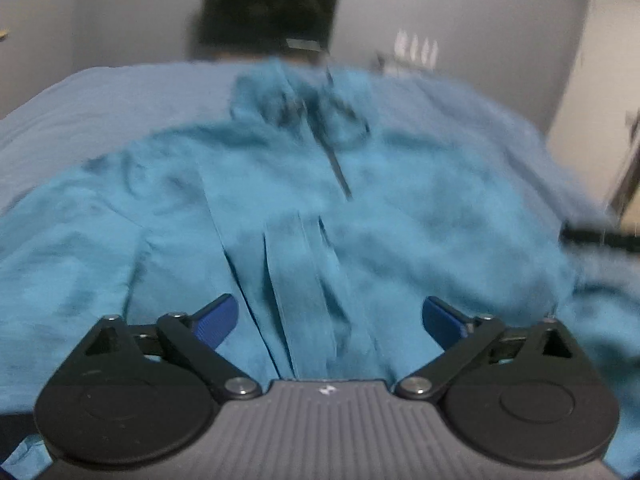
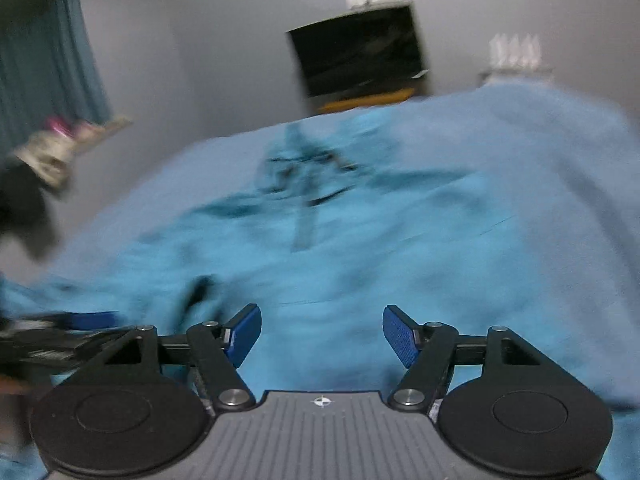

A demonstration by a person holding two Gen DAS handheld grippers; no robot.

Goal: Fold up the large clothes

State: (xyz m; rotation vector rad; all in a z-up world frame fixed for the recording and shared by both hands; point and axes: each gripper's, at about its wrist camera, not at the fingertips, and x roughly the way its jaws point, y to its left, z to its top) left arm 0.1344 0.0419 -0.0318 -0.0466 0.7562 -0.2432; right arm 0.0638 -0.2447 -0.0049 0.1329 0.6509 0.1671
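Two blue pads of the left gripper [image 1: 330, 322] stand wide apart in the left wrist view, gripping nothing, above the teal garment [image 1: 304, 208] that spreads from six to twelve o'clock over the blue bedsheet [image 1: 120, 92]. In the right wrist view the right gripper [image 2: 322, 336] also gapes empty over the garment; sheet edge runs at ten o'clock. No writing is legible.
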